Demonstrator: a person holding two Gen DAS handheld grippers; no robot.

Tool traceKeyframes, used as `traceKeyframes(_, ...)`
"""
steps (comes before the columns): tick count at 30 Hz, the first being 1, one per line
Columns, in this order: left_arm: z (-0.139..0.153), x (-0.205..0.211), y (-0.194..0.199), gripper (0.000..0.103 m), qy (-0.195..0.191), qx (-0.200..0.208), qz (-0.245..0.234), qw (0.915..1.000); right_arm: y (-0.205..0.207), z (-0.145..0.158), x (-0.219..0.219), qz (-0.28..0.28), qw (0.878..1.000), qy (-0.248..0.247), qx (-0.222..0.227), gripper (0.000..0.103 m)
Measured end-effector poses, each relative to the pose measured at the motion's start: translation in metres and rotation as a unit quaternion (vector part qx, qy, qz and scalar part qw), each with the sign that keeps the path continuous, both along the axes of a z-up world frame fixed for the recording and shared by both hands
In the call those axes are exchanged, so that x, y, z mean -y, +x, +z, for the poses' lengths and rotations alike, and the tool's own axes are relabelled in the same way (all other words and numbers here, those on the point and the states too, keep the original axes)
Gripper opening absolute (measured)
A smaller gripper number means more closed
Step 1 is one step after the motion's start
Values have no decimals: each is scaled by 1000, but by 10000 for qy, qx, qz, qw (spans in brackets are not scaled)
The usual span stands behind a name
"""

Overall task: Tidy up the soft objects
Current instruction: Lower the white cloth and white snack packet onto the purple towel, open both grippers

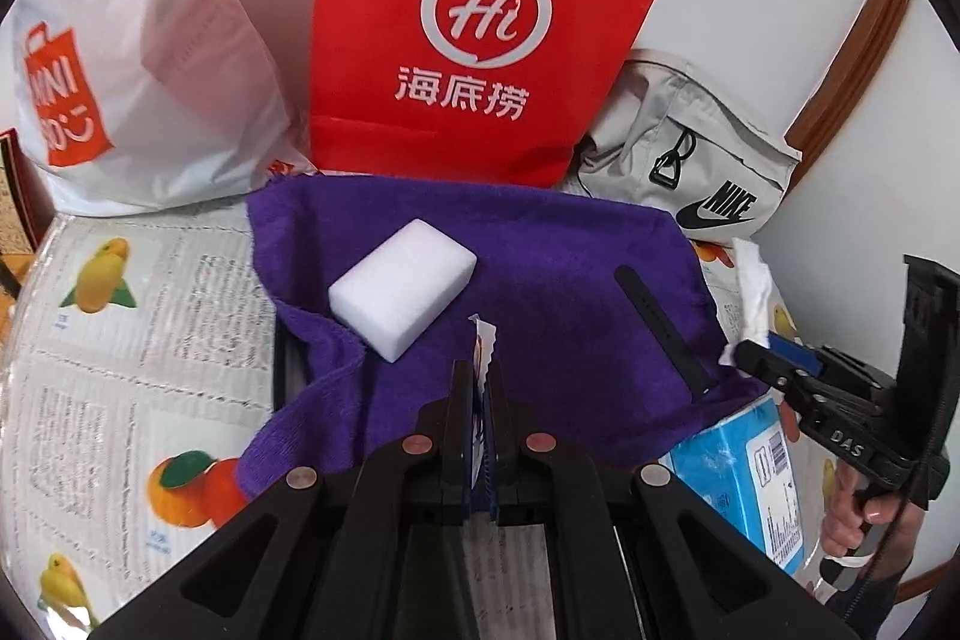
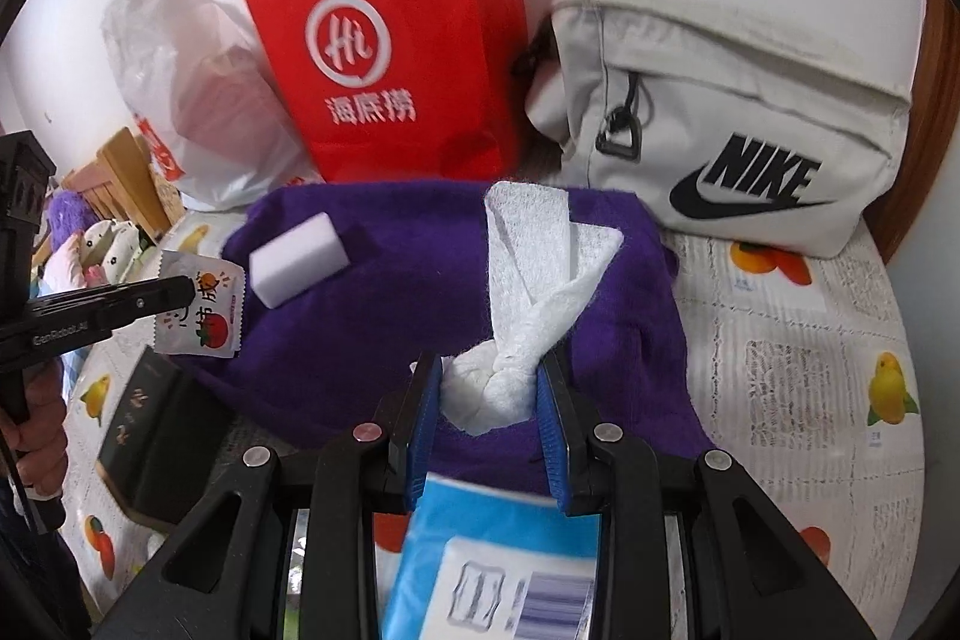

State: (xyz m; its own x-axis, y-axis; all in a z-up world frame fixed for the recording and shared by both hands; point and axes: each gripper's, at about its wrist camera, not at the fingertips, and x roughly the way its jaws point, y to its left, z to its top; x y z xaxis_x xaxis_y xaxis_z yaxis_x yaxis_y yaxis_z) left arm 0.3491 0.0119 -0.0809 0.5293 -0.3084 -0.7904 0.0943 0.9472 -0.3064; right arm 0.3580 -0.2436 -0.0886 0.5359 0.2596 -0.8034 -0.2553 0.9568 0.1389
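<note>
— Two claws, both clamped? 
— Yes. The left gripper [image 1: 480, 370] pinches a small sachet [image 2: 201, 313] edge-on between its closed jaws; the right gripper [image 2: 489, 394] squeezes a knotted white tissue [image 2: 528, 280] whose loose end fans ahead of it. 
— And what lies beyond them? 
— A purple towel [image 1: 540, 280] spreads just ahead of both, with a white sponge block [image 1: 402, 289] ahead-left of the left claw and a black strap [image 1: 660, 328] ahead-right. A blue tissue pack [image 2: 480, 550] sits under the right claw. 
— The surface? 
— A tablecloth [image 1: 120, 340] printed with newsprint and fruit, against a white wall. 
— Any writing? 
— A red paper bag [image 1: 480, 28] reads "Hi 海底捞"; a beige pouch [image 2: 738, 124] says NIKE; a white plastic bag [image 1: 138, 58] shows "MINI". 
— Differences between views? 
— Only the right wrist view shows the sachet's strawberry print and a dark box [image 2: 156, 430] left of the claw.
</note>
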Motion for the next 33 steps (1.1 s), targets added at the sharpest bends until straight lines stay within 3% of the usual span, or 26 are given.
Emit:
traceKeyframes(9, -26, 2, 19, 4, 26, -403, 9, 9992, 27, -28, -3, 65, 9991, -52, -421, 31)
traceKeyframes(12, -33, 3, 22, 4, 197, -458, 38, 9987, 33, -34, -3, 74, 9982, -30, -594, 31)
traceKeyframes(27, -43, -6, 24, 9, 317, -562, 86, 9979, 45, -56, -15, 307, 9929, -91, -1150, 33)
traceKeyframes(29, -43, -7, 23, 16, 349, -565, 79, 9978, 44, -57, -17, 331, 9924, -141, -1178, 37)
traceKeyframes(31, -42, -8, 21, 31, 417, -564, 90, 9975, 42, -55, -18, 342, 9924, -183, -1164, 46)
traceKeyframes(33, -39, -8, 19, 34, 502, -531, 52, 9973, 40, -53, -18, 321, 9931, -199, -1110, 56)
